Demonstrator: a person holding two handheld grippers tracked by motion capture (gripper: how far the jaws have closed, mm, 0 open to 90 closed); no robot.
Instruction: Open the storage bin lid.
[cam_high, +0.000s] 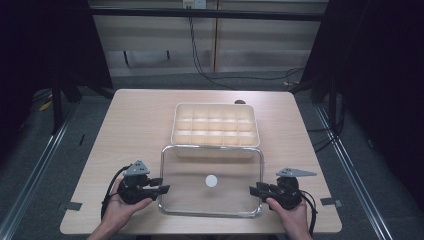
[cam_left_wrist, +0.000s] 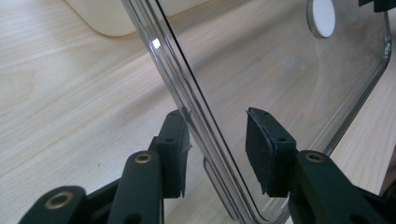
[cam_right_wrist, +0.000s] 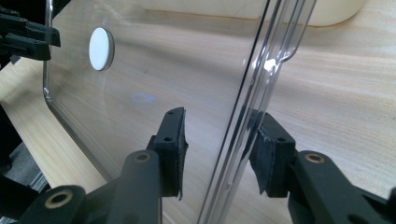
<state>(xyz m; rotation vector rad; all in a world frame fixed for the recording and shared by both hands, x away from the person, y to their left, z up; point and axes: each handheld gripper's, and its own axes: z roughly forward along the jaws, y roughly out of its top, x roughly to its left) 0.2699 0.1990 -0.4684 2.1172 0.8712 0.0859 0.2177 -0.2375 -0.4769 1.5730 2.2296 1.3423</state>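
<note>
A clear plastic lid (cam_high: 200, 165) with a white round disc (cam_high: 211, 180) in its middle lies flat over the wooden table (cam_high: 135, 125), just in front of a cream compartment box (cam_high: 176, 125). My left gripper (cam_high: 162, 189) is at the lid's left edge. In the left gripper view the lid's rim (cam_left_wrist: 196, 116) runs between the jaws of that gripper (cam_left_wrist: 217, 140); one pad (cam_left_wrist: 180, 140) is at the rim and the other stands apart. My right gripper (cam_high: 255, 189) is at the lid's right edge. In the right gripper view the rim (cam_right_wrist: 247, 107) passes between its jaws (cam_right_wrist: 217, 140) with a gap.
The cream box (cam_left_wrist: 107, 18) has several empty compartments and sits mid-table behind the lid. A small dark object (cam_high: 240, 102) lies at its far right corner. Cables run on the floor beyond the table. Bare tabletop lies to the left and right of the box.
</note>
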